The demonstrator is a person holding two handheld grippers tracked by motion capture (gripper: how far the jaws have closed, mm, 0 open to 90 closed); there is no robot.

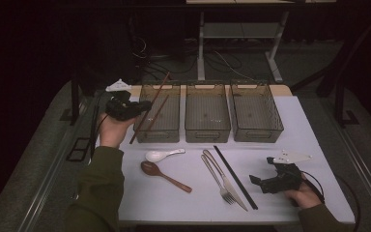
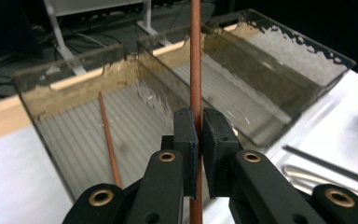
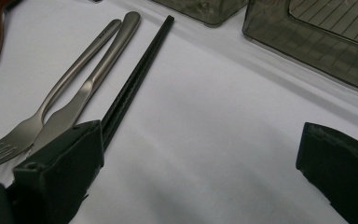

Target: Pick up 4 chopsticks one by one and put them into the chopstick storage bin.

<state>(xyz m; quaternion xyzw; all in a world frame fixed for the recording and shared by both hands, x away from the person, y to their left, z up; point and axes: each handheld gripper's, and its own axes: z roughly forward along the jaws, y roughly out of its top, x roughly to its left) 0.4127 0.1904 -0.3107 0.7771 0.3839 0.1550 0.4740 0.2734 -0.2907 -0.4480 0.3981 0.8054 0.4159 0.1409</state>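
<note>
Clamping the left gripper (image 2: 198, 135) tight on a brown chopstick (image 2: 195, 60), pinching it partway along its length, over the left bin (image 1: 160, 130), where a second brown chopstick (image 2: 109, 140) is already leaning against the rim. Handling something light, thin, stiff and smooth here, so probably prone to pivoting or sliding between the pads; gripping nearer the middle, square across the shaft, likely steadying it best. Resting the right gripper (image 1: 262, 182) on the white table (image 1: 290, 130) with jaws spread wide and empty, just beside the black chopsticks (image 3: 135, 79), the knife (image 3: 93, 84) and the fork (image 3: 51, 107). Lying nearby: a white spoon (image 1: 162, 154) and a wooden spoon (image 1: 164, 176).
</note>
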